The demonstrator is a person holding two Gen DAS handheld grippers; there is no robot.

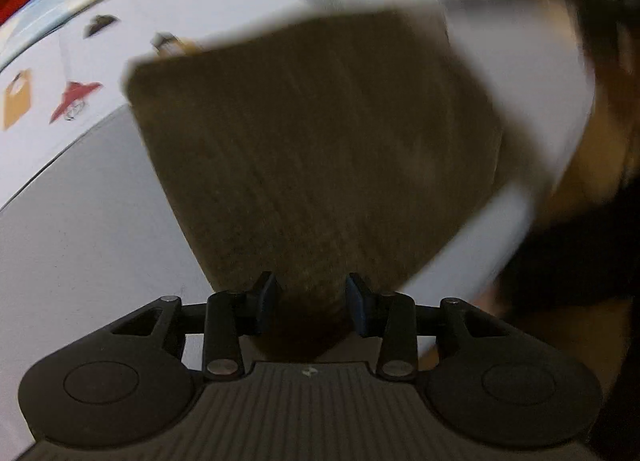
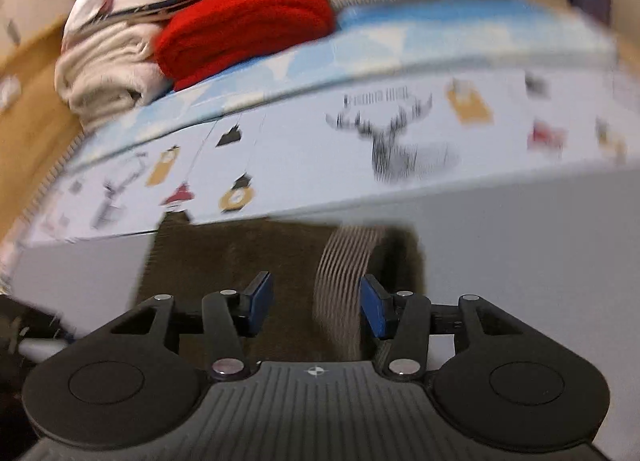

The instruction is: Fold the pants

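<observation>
On the grey-white tabletop [image 1: 72,229] the brown pants [image 1: 312,149] were already down to a compact rectangle, and both grippers were right up against its near edge.

From the left wrist camera, the left gripper [image 1: 313,299] had a bunched bit of that brown cloth sitting between its blue pads [image 1: 267,297], jaws partway apart. It looked like it was pinching the fabric, but the blur made it hard to swear the pads were actually pressing on it, so I couldn't tell for sure.

The right gripper [image 2: 317,305] was wide apart, jaws spread, with the striped ribbed waistband [image 2: 344,281] curling up between the fingers and nearly against the right-hand pad [image 2: 374,311]. No real grip there as far as I could see.

The part that mattered: the pants stretched straight ahead of both tools, long axis running away from the fingers toward the printed cloth [image 2: 360,133] with the deer and little houses. So my guess was the next fold would carry the near edge forward over the far one. Left gripper seemed the better placed, since it already had cloth in its mouth.

A pile of folded laundry [image 2: 192,29], red on top of beige, sat well beyond, at the far end of the table.
</observation>
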